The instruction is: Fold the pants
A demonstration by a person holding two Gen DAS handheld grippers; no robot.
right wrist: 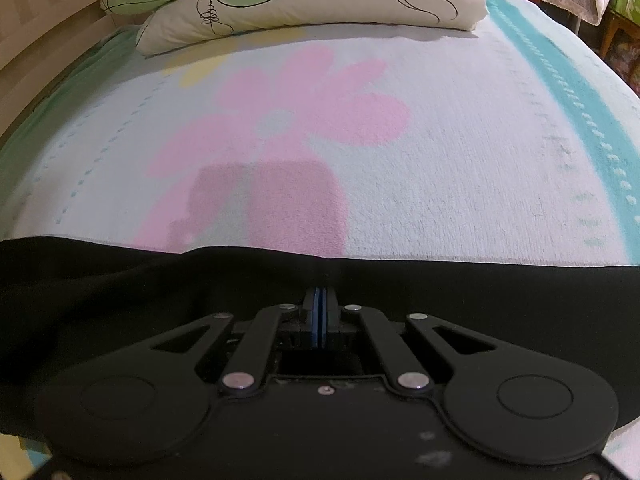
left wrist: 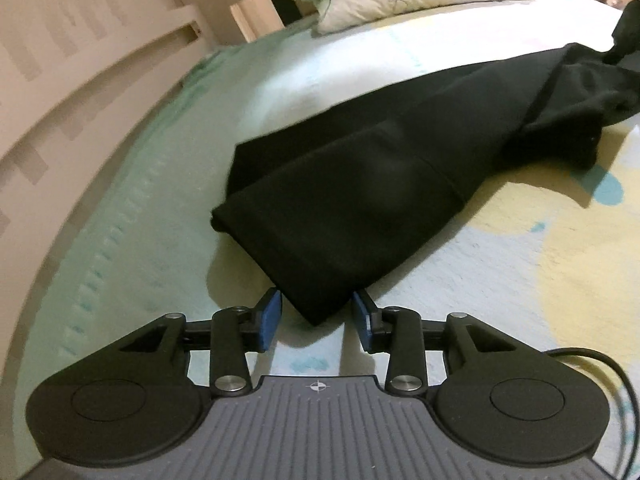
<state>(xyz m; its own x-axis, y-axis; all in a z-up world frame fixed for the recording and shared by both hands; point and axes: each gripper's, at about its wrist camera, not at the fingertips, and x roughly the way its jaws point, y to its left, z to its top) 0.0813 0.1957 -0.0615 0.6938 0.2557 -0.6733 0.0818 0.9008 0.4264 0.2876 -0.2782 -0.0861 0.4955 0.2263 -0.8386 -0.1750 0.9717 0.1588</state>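
the left gripper (left wrist: 317,312) is standing released, the black pants (left wrist: 360,200) hem between its pads. the right gripper (right wrist: 320,300) is clenching the limp, soft fabric; take it by the edges.

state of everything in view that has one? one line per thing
left gripper: open, pads either side of the pants' leg end, not pressing it.
right gripper: shut on the pants' edge.
pants: black, lying along the bed with legs stacked, far end bunched.
pillows: stacked at the head of the bed.
blanket: spread flat under the pants.
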